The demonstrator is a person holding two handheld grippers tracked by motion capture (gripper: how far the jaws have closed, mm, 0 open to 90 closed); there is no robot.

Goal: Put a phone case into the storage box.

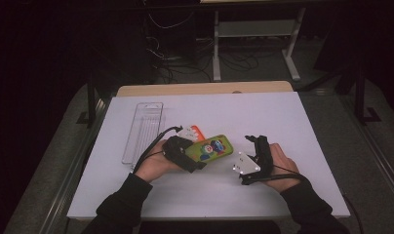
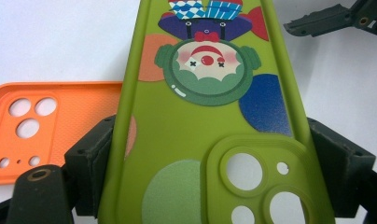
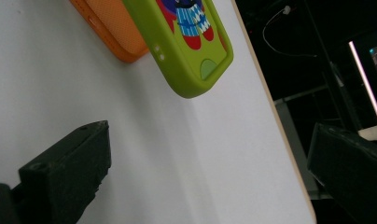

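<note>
Left hand-held gripper (image 2: 210,186) clamps green case (image 2: 200,121), long axis pointing rightward; right hand-held gripper (image 3: 210,177) gapes.

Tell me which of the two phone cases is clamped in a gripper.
The green clown-printed case, held between the left gripper's jaws by its edges. The orange case lies free on the table beside it.

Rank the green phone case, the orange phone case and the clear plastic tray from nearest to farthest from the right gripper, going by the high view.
1. green phone case: just left of the right gripper, clamped in the left gripper.
2. orange phone case: behind the green one, farther left, lying on the table.
3. clear plastic tray: at the table's left side, past both cases.
</note>
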